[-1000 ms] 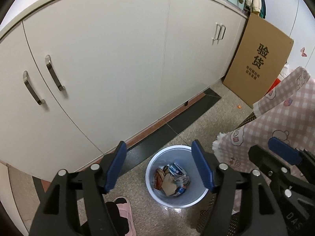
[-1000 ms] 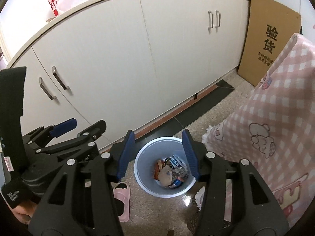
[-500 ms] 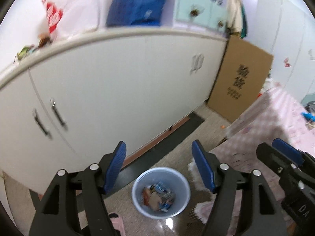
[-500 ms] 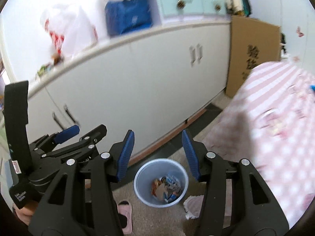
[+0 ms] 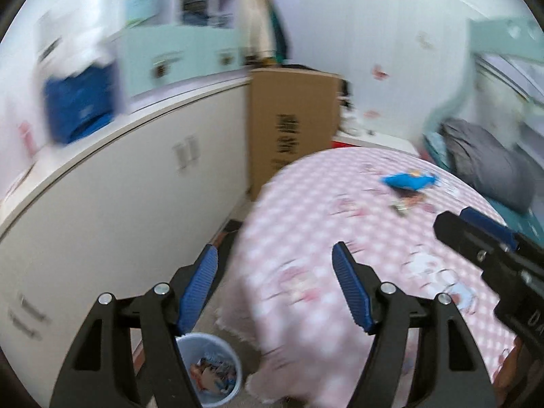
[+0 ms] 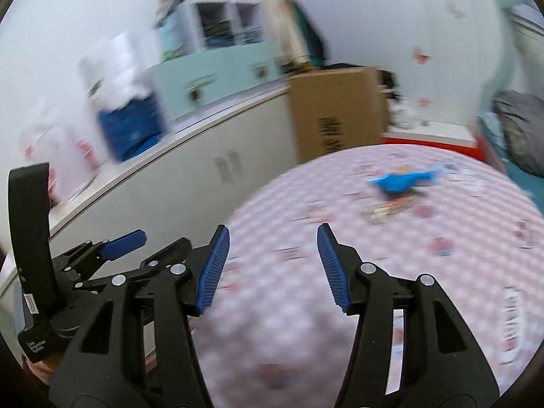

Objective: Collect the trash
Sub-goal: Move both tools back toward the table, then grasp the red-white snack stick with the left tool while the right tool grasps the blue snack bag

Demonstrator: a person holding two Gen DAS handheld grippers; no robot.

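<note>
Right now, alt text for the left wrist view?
Motion-blurred fisheye view: the open, empty left gripper points over a pink checked bedspread with a blue wrapper lying on it. A trash bin with litter sits on the floor below; the right gripper enters at right.

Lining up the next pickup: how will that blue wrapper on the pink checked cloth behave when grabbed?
The blue wrapper looks thin and crumpled, so probably light and floppy. Lying flat on soft pink checked cloth, it may slide or snag fabric.
</note>
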